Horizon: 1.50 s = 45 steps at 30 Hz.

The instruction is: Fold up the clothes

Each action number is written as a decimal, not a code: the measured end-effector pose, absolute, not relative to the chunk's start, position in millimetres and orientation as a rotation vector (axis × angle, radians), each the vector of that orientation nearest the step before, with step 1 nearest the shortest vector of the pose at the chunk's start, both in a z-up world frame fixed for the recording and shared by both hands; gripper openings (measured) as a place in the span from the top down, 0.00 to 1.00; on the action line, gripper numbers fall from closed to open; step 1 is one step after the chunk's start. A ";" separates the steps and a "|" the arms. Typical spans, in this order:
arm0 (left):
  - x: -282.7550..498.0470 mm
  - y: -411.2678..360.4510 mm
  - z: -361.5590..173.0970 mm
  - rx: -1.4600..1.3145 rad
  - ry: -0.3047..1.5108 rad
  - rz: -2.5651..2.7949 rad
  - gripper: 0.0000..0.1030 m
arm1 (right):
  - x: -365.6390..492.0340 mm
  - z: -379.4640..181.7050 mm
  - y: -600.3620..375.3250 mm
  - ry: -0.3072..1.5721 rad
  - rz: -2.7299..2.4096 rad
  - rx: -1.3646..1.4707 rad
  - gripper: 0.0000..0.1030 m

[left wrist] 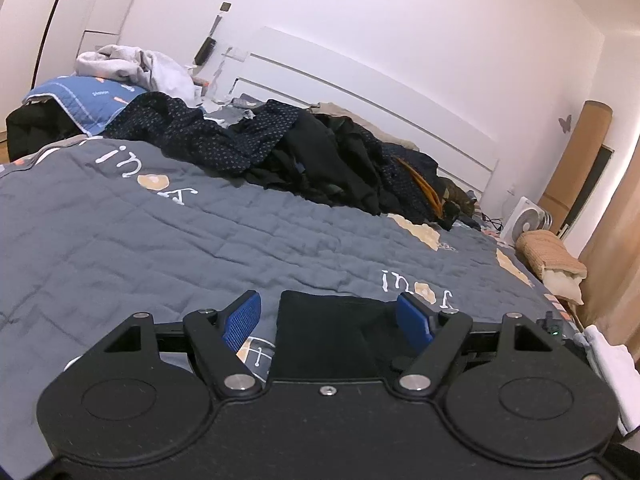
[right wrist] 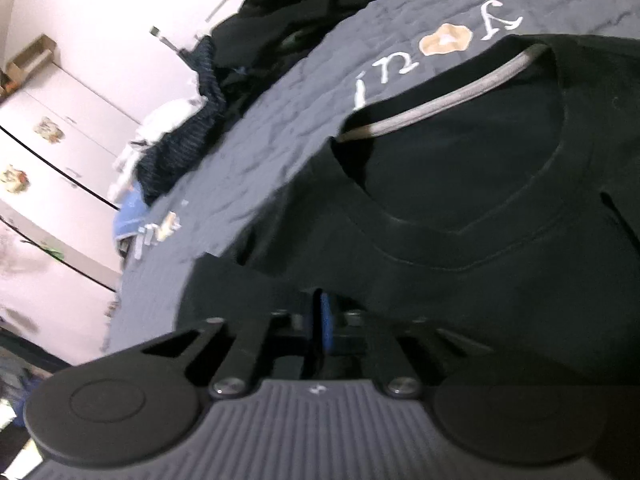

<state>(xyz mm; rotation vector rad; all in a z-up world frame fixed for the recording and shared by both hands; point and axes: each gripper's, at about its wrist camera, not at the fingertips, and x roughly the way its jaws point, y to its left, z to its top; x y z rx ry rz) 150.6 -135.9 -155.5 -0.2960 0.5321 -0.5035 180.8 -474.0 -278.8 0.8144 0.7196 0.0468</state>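
A black T-shirt (right wrist: 460, 240) with a grey band inside its round neckline lies on the grey quilted bedspread (right wrist: 280, 128). My right gripper (right wrist: 323, 316) is shut on the shirt's near edge, below the collar, its blue pads pinched together with black cloth over the tips. In the left wrist view a corner of the same black T-shirt (left wrist: 332, 336) lies flat between the fingers of my left gripper (left wrist: 328, 320). That gripper is open, its blue pads (left wrist: 242, 320) standing wide apart and not pressing the cloth.
A long heap of dark clothes (left wrist: 320, 152) lies across the far side of the bed, before the white headboard (left wrist: 360, 92). A folded blue quilt (left wrist: 88, 96) and pale garments (left wrist: 136, 68) sit at the far left. A fan (left wrist: 528, 220) and a beige bundle (left wrist: 552, 256) stand at the right.
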 end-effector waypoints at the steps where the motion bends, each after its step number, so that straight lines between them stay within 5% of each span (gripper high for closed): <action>1: 150.7 -135.6 -155.5 -0.298 0.533 -0.502 0.29 | 180.4 -275.1 -473.7 0.700 0.039 0.803 0.99; 6: 150.9 -136.5 -155.5 -0.289 0.536 -0.499 0.29 | 187.5 -258.3 -473.8 0.622 0.000 0.723 0.99; 12: 151.9 -138.0 -159.3 -0.261 0.556 -0.489 0.29 | 202.9 -261.6 -465.8 0.761 -0.028 0.576 0.93; 21: 159.4 -132.6 -167.3 -0.327 0.647 -0.553 0.29 | 152.3 -225.0 -441.1 0.733 0.206 0.655 0.89; 31: 190.9 -118.9 -227.2 -0.704 0.992 -0.690 0.29 | 146.5 -278.7 -404.8 0.939 0.255 0.672 0.87; 35: 198.4 -124.2 -261.1 -0.652 1.117 -0.628 0.29 | 145.2 -280.5 -406.7 0.939 0.245 0.671 0.87; 45: 217.0 -110.3 -258.3 -0.635 1.076 -0.667 0.33 | 135.6 -283.4 -397.5 0.929 0.245 0.634 0.87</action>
